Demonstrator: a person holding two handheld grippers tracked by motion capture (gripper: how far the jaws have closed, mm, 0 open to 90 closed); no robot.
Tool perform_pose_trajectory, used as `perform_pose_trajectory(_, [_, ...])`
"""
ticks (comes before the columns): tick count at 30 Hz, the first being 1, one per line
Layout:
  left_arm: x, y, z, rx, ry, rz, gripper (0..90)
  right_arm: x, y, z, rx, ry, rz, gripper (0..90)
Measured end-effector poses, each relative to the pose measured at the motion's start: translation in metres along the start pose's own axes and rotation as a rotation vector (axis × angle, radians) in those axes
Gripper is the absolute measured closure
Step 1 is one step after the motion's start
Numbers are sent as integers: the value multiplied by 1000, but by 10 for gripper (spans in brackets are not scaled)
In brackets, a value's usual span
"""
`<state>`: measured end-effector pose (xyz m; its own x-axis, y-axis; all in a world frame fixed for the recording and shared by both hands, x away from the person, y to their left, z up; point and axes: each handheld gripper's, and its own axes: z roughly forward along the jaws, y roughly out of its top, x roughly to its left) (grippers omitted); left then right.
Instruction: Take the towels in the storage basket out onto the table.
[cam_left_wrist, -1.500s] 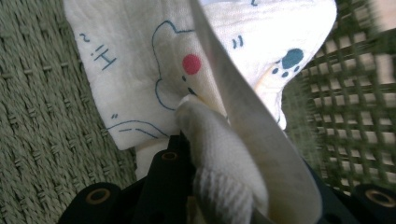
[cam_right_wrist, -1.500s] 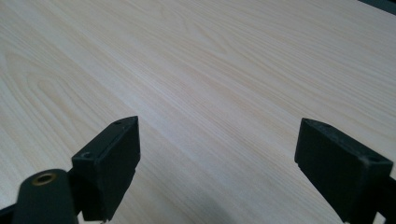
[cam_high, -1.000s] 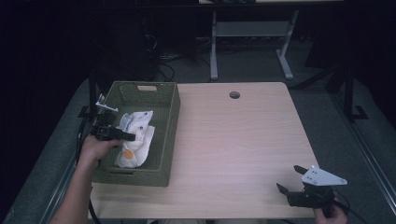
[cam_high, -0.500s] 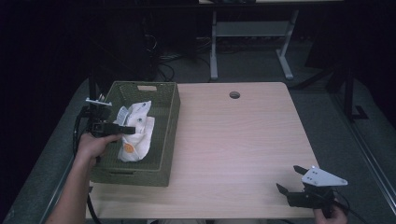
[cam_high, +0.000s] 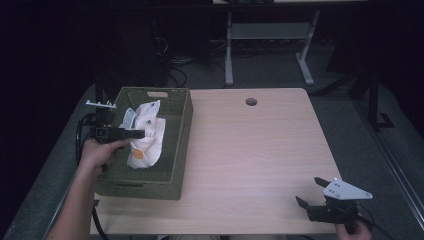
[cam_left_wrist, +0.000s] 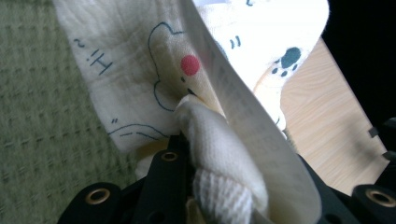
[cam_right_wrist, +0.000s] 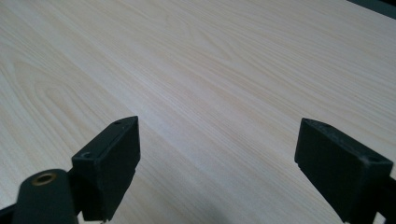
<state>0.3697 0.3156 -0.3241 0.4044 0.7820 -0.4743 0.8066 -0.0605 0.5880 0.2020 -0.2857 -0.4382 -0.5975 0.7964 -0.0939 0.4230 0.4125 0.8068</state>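
White printed cloth (cam_left_wrist: 219, 60) is pinched in my left tool (cam_high: 131, 133), whose jaws are closed on a bunched fold of it; the left gripper view has that fold (cam_left_wrist: 219, 168) rising straight out from between the black jaws. The rest of the cloth (cam_high: 145, 132) hangs below and ahead of this tool, its lower end lying inside the olive-green woven basket (cam_high: 177, 150). I judge the grip is taken at an upper fold so the fabric can be drawn up and out over the basket's wall rather than dragged along its floor. The print shows blue outline drawings, a red dot and dark paw marks.

My right tool (cam_high: 312, 192) sits well apart from the basket, low over bare wood-grain tabletop (cam_right_wrist: 196, 70) near the front edge, its jaws spread wide with nothing between them. I read this as a waiting posture, perhaps to receive a corner of the cloth.

Limits of observation: the left tool's pads are buried under the fabric, so how deep the bite goes cannot be told. Whether the basket holds one cloth or several I cannot determine, since the folds overlap. The basket floor beneath the cloth is hidden. The surroundings beyond the tabletop are too dark to assess.
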Motion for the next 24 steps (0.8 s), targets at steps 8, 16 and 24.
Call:
perform_pose_trajectory(8, [-15,10,-5,-10,-9,35,756,-1,0,0,-5,-3,4,139])
perform_pose_trajectory(16, [-29,16,-6,-17,-40,59,756,1,0,-1,-8,-2,-1,139])
perform_pose_trajectory(24, [-40,21,-3,-5,-46,87,755,2,1,0,-14,3,1,139])
